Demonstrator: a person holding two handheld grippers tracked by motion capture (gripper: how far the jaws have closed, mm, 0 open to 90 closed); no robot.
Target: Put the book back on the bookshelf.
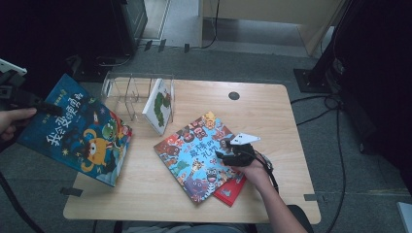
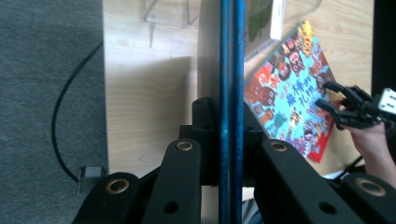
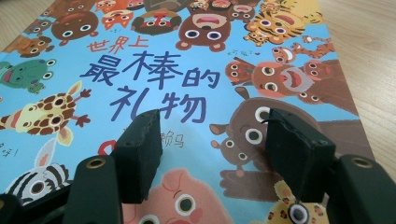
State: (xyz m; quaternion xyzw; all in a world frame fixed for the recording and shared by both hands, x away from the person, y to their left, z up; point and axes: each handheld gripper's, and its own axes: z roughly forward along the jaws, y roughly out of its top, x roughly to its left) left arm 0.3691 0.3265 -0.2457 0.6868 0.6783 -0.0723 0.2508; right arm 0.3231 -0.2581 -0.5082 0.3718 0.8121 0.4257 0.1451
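Note:
My left gripper (image 1: pixel 41 105) is shut on a dark blue picture book (image 1: pixel 77 128) with an orange monster on its cover, held up over the table's left edge. In the left gripper view the book's blue spine (image 2: pixel 231 93) runs upright between the jaws. A light blue book covered in cartoon animals (image 1: pixel 199 155) lies flat in the middle of the table, on top of a red book (image 1: pixel 232 191). My right gripper (image 1: pixel 226 154) hovers open just over the animal book's cover (image 3: pixel 154 70), nothing between its jaws.
A clear acrylic book rack (image 1: pixel 131 90) stands at the table's back left, with a white-and-green book (image 1: pixel 159 106) leaning in it. A round black grommet (image 1: pixel 234 95) sits near the back edge. Cables (image 1: pixel 335 121) trail on the floor to the right.

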